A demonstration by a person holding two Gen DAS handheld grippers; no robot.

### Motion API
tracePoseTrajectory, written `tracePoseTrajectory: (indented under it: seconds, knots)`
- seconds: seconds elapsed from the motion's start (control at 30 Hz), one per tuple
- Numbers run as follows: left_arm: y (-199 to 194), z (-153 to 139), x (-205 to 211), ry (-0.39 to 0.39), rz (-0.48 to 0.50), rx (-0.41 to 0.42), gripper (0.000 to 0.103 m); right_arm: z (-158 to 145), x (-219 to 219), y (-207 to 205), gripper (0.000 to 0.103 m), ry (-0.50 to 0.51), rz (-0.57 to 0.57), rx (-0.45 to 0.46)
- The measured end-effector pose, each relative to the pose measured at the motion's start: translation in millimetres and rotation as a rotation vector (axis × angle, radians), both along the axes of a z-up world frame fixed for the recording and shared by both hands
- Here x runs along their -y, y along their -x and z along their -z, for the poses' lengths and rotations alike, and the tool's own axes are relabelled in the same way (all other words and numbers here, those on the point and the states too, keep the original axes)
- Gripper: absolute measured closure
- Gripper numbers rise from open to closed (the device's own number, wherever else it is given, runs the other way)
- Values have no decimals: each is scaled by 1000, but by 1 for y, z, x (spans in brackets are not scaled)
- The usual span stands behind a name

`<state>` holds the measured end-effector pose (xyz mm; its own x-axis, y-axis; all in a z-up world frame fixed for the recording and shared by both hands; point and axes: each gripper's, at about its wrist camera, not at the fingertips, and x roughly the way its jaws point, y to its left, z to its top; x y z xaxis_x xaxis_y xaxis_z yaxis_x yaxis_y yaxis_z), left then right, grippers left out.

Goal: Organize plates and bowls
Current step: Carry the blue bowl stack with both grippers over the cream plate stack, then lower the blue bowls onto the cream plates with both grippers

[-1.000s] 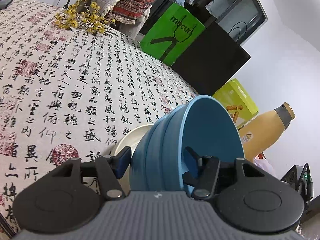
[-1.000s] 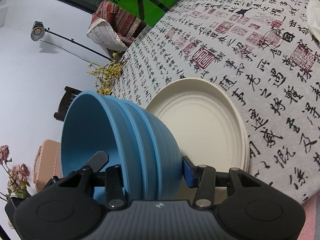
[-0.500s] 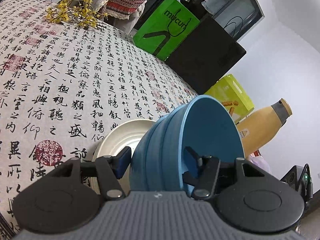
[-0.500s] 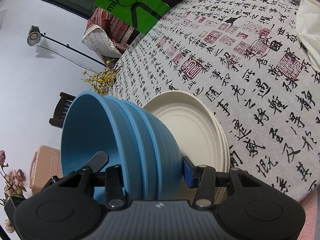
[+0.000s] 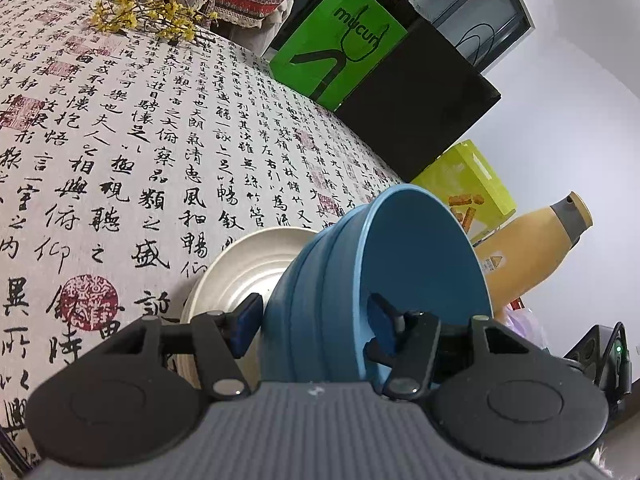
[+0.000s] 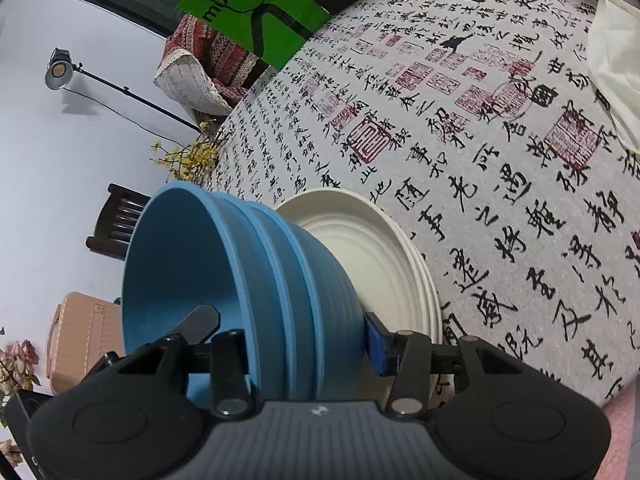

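Observation:
A nested stack of blue bowls [image 5: 420, 260] hangs tilted on its side between both grippers. My left gripper [image 5: 314, 318] is shut on the stack's wall, one finger inside the top bowl and one outside. My right gripper [image 6: 289, 330] is shut on the opposite wall of the blue bowls [image 6: 180, 272] in the same way. Just beyond the bowls' base, a stack of cream plates [image 5: 248, 268] lies on the calligraphy tablecloth, and the right wrist view shows the cream plates [image 6: 368, 256] too. Whether the bowls touch the plates is hidden.
Yellow flowers [image 5: 148, 16] lie at the table's far edge. A green bag [image 5: 340, 44] and a black cabinet [image 5: 416, 96] stand behind it. A yellow bottle [image 5: 528, 252] and a yellow-green box [image 5: 468, 188] are off the table's right side. White cloth [image 6: 616, 60] lies far right.
Both grippers keep their hold on the bowls. The cream plates show more in the left wrist view and sit closer behind the bowls in the right wrist view.

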<state>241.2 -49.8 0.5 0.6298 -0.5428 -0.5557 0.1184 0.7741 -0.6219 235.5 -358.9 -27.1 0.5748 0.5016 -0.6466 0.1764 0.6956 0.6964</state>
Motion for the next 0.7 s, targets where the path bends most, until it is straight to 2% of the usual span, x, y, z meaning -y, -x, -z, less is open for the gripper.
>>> tracePoseTrajectory:
  seconds: [0.4,0.5,0.6,0.7]
  knots:
    - [-6,5,1,8,13,12,36,-11,-10,-7,51,97,-2,53]
    - [-4,3,2,11,13,34,26,-10,-8,-7,40,115,3,62]
    - [0,-1,0,9,10,67,19,-10,-5,-5,40,99,5,67]
    - [3,-5,-3,11,1,93,12,-10,-4,0,33,82,11,96]
